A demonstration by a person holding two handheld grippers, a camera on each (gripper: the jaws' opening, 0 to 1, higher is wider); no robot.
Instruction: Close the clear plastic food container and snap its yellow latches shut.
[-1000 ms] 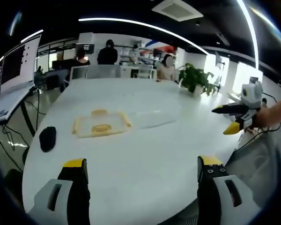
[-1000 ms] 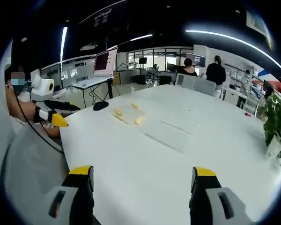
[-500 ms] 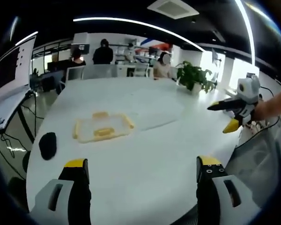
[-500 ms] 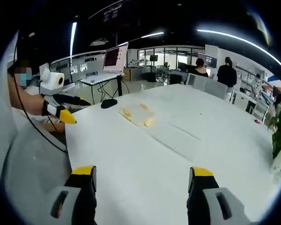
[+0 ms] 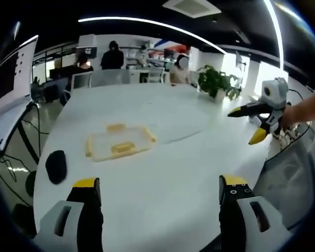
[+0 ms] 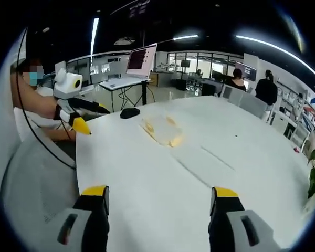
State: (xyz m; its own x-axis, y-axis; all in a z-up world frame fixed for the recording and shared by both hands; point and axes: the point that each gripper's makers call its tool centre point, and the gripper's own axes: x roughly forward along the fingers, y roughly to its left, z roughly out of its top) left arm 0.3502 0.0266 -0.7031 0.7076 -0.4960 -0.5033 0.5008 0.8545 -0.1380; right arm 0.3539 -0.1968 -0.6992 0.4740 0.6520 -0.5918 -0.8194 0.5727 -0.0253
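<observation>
- In the left gripper view our left gripper (image 5: 156, 188) hangs over the white table (image 5: 163, 173) with its yellow-tipped jaws spread wide and nothing between them.
- In the right gripper view our right gripper (image 6: 159, 195) is likewise spread wide and empty above the same table.
- From the left gripper, the clear plastic food container (image 5: 119, 142) lies at about 11 o'clock, well apart from the jaws, flat on the table, with its yellow latches (image 5: 122, 148) showing along its edges.
- From the right gripper, the container sits near 12 o'clock, also well apart.
- A black mouse (image 5: 55, 166) rests at 10 o'clock of the left gripper, near the table edge.
- A potted plant (image 5: 216, 84) stands at 1 o'clock on the far side.
- People (image 5: 114, 55) sit beyond the table's far end.
</observation>
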